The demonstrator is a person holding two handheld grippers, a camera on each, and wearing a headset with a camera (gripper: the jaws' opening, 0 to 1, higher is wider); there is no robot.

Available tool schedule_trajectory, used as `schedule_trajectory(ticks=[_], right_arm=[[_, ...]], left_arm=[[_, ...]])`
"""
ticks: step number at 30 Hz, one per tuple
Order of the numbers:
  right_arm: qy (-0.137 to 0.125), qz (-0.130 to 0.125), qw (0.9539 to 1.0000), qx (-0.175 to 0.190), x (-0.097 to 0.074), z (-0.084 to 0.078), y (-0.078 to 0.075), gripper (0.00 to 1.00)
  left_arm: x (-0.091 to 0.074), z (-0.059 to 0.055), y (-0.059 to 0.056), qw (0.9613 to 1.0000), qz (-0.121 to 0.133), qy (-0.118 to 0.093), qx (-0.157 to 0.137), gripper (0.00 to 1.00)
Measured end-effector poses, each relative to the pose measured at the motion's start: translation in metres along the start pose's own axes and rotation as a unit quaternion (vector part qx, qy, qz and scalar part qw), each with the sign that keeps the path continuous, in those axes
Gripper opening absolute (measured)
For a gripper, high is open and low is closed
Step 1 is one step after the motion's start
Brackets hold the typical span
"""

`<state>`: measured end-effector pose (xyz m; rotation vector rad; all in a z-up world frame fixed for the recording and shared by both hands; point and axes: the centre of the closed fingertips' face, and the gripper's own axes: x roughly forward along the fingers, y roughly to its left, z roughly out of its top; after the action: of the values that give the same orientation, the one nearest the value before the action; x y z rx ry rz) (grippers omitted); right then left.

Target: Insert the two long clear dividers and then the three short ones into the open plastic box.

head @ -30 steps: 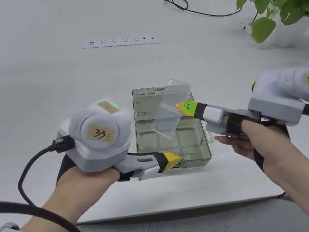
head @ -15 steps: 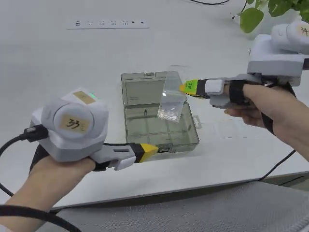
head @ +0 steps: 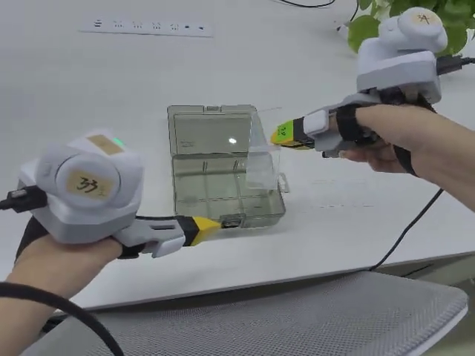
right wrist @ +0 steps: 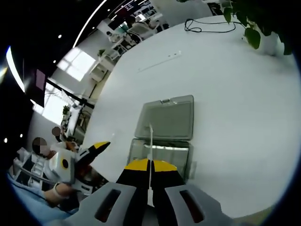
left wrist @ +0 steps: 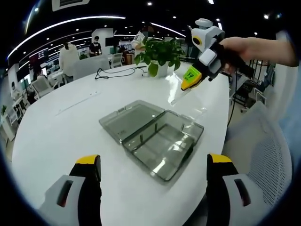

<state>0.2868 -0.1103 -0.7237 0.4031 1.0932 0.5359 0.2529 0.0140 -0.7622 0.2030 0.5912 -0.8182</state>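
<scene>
White table [head: 111, 81]: open box [head: 264, 217], clear divider [head: 261, 159]

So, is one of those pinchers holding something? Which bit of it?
Yes. The right gripper pinches a clear divider by its upper end, above the open box. The left gripper is open and holds nothing.

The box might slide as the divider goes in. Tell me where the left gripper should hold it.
Probably the box by its front wall, left end, from the near side: an upright lip the open left gripper can straddle. The lid lies flat behind; the right gripper holds the divider over the right end.
</scene>
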Motion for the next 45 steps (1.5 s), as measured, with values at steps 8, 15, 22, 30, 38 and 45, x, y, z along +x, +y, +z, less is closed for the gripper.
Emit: schedule_trajectory(ticks=[8, 15, 22, 30, 38, 45], right_arm=[[0.063, -0.043, 0.9971, -0.008, 0.005, -0.006, -0.006, 0.02], [0.113, -0.069, 0.9911, -0.011, 0.012, -0.003, -0.015, 0.02], [0.145, -0.084, 0.9858, 0.005, 0.021, -0.001, -0.024, 0.02], [0.185, -0.094, 0.978, 0.024, 0.035, -0.014, -0.025, 0.02], [0.206, -0.104, 0.9722, 0.037, 0.039, -0.019, -0.028, 0.02], [0.22, -0.113, 0.9685, 0.031, 0.047, -0.021, -0.033, 0.02]], left_arm=[[0.001, -0.004, 0.001, 1.0, -0.005, -0.003, -0.004, 0.95], [0.0, -0.007, 0.0, 0.9999, -0.01, -0.003, -0.007, 0.94], [0.0, -0.007, -0.002, 0.9998, -0.012, -0.006, -0.011, 0.94], [0.001, -0.01, -0.001, 0.9998, -0.012, -0.005, -0.015, 0.94], [0.0, -0.014, 0.004, 0.9998, -0.009, -0.002, -0.019, 0.94], [0.001, -0.014, 0.004, 0.9997, -0.009, -0.001, -0.02, 0.94]])
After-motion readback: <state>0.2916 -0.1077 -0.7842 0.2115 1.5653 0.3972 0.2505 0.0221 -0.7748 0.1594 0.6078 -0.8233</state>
